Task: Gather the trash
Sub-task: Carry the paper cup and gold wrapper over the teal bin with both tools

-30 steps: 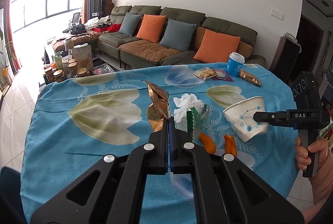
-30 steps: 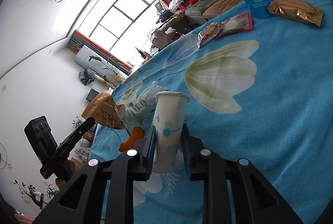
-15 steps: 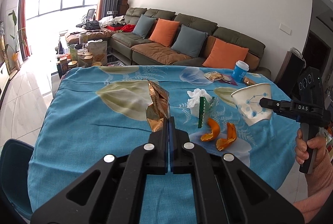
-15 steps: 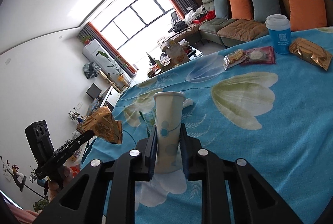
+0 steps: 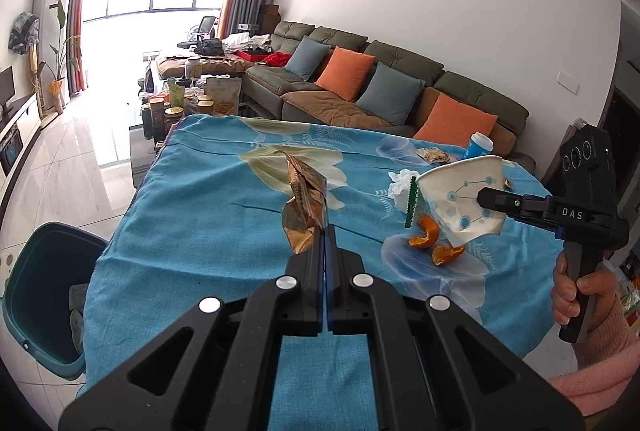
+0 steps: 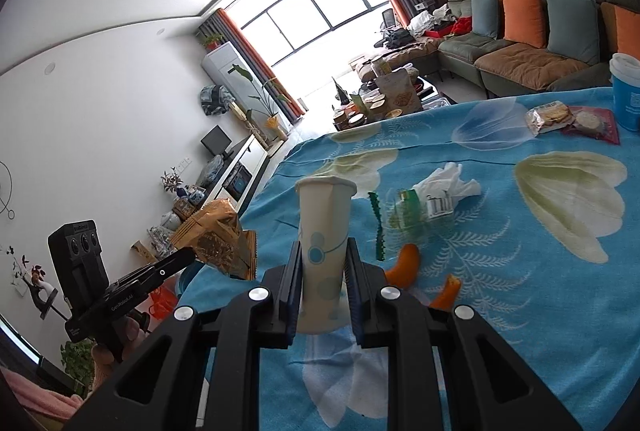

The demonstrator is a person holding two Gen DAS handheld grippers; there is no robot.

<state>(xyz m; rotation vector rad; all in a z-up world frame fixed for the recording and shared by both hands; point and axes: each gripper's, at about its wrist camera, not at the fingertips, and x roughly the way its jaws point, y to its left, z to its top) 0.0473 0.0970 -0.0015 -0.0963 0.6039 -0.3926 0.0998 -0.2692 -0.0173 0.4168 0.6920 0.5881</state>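
My left gripper (image 5: 325, 231) is shut on a crumpled gold snack wrapper (image 5: 303, 207) and holds it above the blue flowered tablecloth (image 5: 224, 231). The wrapper also shows in the right wrist view (image 6: 218, 241). My right gripper (image 6: 323, 263) is shut on a white paper cup (image 6: 324, 231) with blue dots, held in the air; the cup shows at the right of the left wrist view (image 5: 464, 197). On the cloth lie orange peels (image 6: 404, 265), a white tissue (image 6: 448, 183) and a green-edged clear wrapper (image 6: 404, 211).
A teal bin (image 5: 38, 295) stands on the floor off the table's left edge. At the table's far side stand a blue lidded cup (image 6: 626, 99) and snack packets (image 6: 568, 117). A sofa (image 5: 380, 87) and a cluttered low table (image 5: 188, 99) lie beyond.
Both grippers have risen and pulled back from the table with their loads. The views have swung left, and the teal bin has come into the left wrist view.
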